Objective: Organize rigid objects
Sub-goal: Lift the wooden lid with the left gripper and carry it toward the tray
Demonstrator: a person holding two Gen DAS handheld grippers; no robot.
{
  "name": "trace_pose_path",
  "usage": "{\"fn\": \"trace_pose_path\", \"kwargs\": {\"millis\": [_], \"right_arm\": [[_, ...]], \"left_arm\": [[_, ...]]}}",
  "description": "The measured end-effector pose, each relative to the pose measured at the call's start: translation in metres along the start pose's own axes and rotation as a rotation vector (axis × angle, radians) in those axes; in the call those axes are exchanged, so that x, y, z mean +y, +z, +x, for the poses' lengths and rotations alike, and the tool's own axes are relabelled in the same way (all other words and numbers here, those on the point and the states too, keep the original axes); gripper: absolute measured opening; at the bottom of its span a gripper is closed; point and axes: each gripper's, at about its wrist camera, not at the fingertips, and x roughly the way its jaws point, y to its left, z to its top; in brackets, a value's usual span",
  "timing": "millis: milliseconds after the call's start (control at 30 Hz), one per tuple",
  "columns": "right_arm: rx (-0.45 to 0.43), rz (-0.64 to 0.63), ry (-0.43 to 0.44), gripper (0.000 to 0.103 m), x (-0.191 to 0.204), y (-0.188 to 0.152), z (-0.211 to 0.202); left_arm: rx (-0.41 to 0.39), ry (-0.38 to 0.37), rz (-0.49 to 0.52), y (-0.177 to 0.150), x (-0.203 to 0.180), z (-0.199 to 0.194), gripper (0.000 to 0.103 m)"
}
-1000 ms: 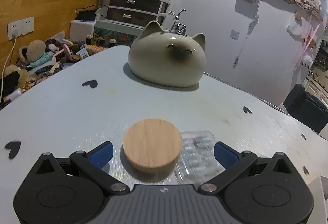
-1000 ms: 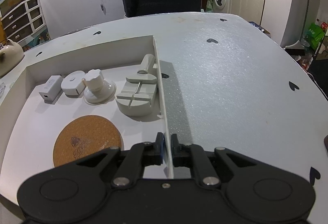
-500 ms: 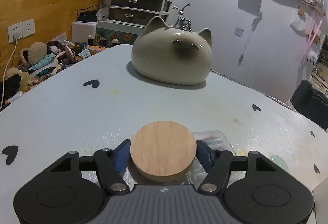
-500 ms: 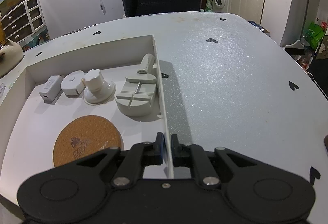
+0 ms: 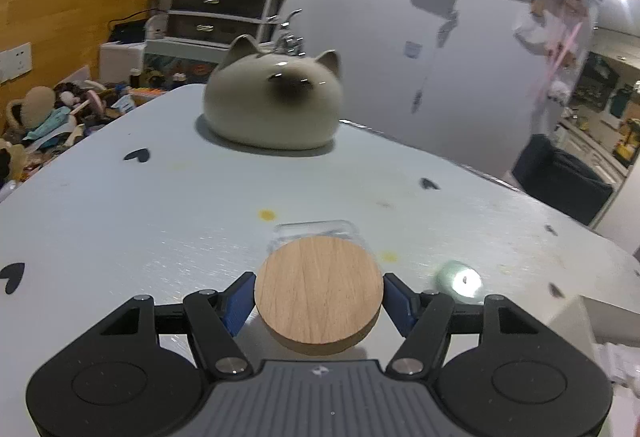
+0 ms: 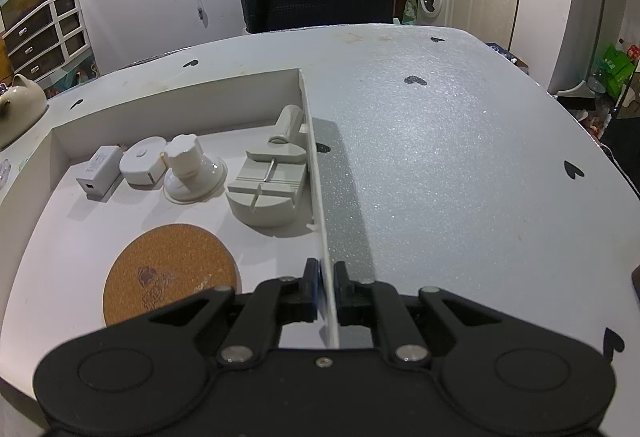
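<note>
Grey tabletop [image 5: 120, 221] dotted with little black hearts fills both views, a cluttered room behind it. Biggest thing on it is the white tray [image 6: 52, 221], its right wall pinched between the closed fingers of the right gripper [image 6: 326, 287], which holds the tray steady. Inside sit a cork coaster [image 6: 170, 269], a grey slotted block [image 6: 268, 193], a white suction-cup knob [image 6: 192, 173], a small round white device [image 6: 142, 163] and a white charger [image 6: 100, 173], all lined up near the far wall.

Over on the other side, a ceramic cat-shaped pot [image 5: 274, 105] sits well back on the tabletop. Up front, the left gripper [image 5: 318, 297] has its blue fingers [image 5: 238, 303] closed on the wooden disc [image 5: 318, 299], one pad on each edge, and the disc looks raised off the surface (a clear plastic case [image 5: 316, 233] lies just beyond it).

So the step in hand looks like carrying that disc across to the tray. Doing it well means keeping the squeeze even, since a round edge can pivot between flat pads, and holding it level on the way. There's free floor in the tray beside the cork coaster; setting it down flat there, away from the block, seems safest. The right side should keep the wall pinned so the tray doesn't slide.
</note>
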Motion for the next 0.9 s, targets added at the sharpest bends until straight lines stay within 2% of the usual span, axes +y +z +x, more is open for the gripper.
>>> {"fn": "trace_pose_path", "kwargs": {"millis": [267, 500, 633, 900], "right_arm": [[-0.003, -0.003, 0.004, 0.009, -0.001, 0.0, -0.001], [-0.003, -0.006, 0.004, 0.009, -0.001, 0.0, -0.001], [-0.002, -0.006, 0.003, 0.009, -0.001, 0.0, -0.001], [-0.004, -0.004, 0.007, 0.009, -0.002, -0.001, 0.0]], "left_arm": [[-0.041, -0.121, 0.055, 0.005, -0.041, -0.036, 0.068], [-0.058, -0.274, 0.158, 0.002, -0.102, -0.062, 0.068], [-0.046, -0.359, 0.215, -0.006, -0.137, -0.068, 0.068], [0.022, -0.475, 0.315, -0.034, -0.2, -0.067, 0.068]]}}
